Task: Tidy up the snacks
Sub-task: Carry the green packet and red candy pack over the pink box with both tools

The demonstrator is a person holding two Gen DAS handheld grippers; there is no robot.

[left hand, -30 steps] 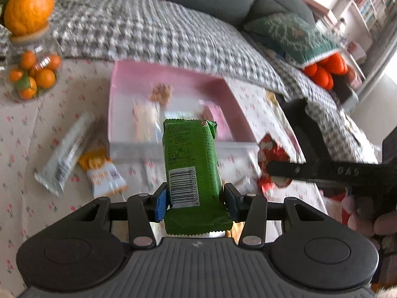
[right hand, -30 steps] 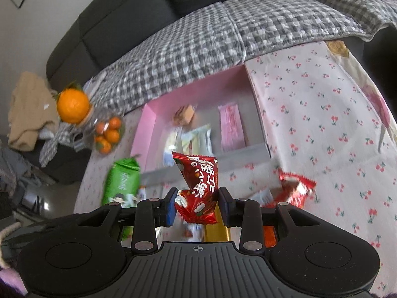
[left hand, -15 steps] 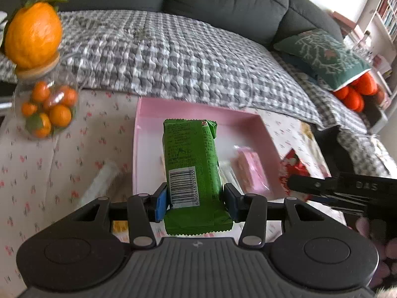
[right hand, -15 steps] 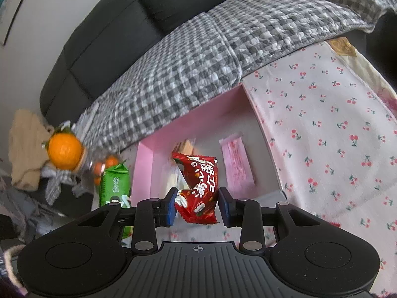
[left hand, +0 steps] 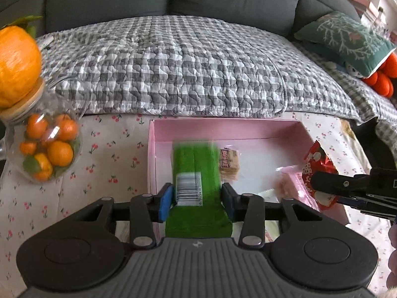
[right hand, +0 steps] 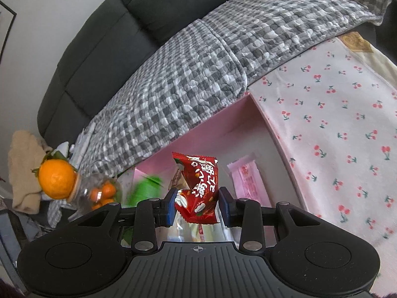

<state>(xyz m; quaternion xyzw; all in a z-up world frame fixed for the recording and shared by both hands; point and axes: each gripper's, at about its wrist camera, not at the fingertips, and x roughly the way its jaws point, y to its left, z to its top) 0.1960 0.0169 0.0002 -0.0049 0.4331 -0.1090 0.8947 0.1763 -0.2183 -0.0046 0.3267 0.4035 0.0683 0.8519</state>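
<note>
Two grippers, one packet each.

Both grippers now sit closer to the pink box (left hand: 250,130), which fills more of each view than a second ago. The left gripper (left hand: 196,200) has just been closing its jaws, the green packet (left hand: 196,171) between them, now blurred. Loose snacks on the tablecloth (left hand: 111,154) before the box have left the left view.

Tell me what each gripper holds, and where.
Left gripper, jaws just closing: green snack packet, near its lower end. Right gripper: red snack packet, lower half.
</note>
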